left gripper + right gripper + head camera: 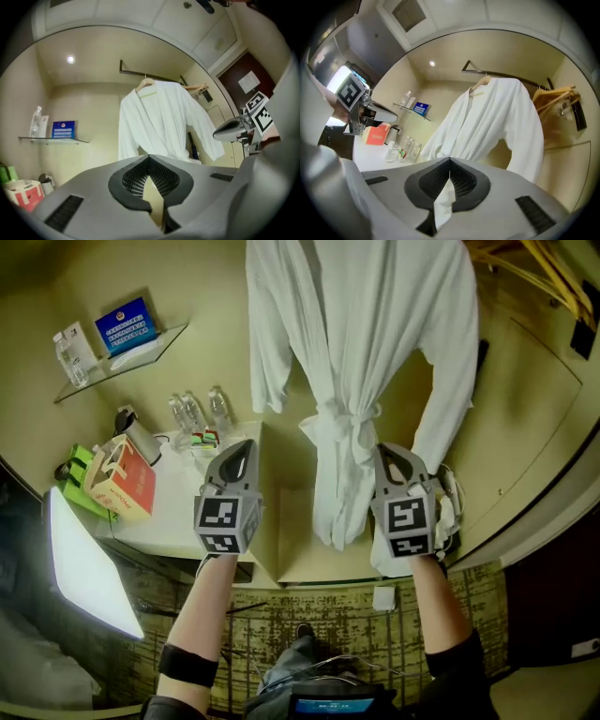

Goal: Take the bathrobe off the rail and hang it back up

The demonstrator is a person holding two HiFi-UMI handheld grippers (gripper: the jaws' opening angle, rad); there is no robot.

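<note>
Bathrobe, white and belted at the waist, is shown on a wooden hanger hooked over the dark rail at the top of the alcove. Its hem falls clear of the floor, beside the counter. Such a placement keeps the cloth straight and off the ground.

The left gripper and the right gripper are held side by side, level and well short of the garment, with the jaws of each closed together. Nothing is seen clamped in either. Pale wall is seen through the slit of the left pair, and white through that of the right, judged to be the robe behind. The robe being on the rail and both tools empty and drawn away from it, the moment is judged to fall either ahead of the removal or after the rehanging; which of the two cannot be told.

Spare wooden hangers are stored at the rail's far end. Water bottles and a kettle are grouped at the back of the counter, with a red box and a green box at its left edge. What the boxes hold is not visible. A glass shelf carries a blue card and a small bottle.
</note>
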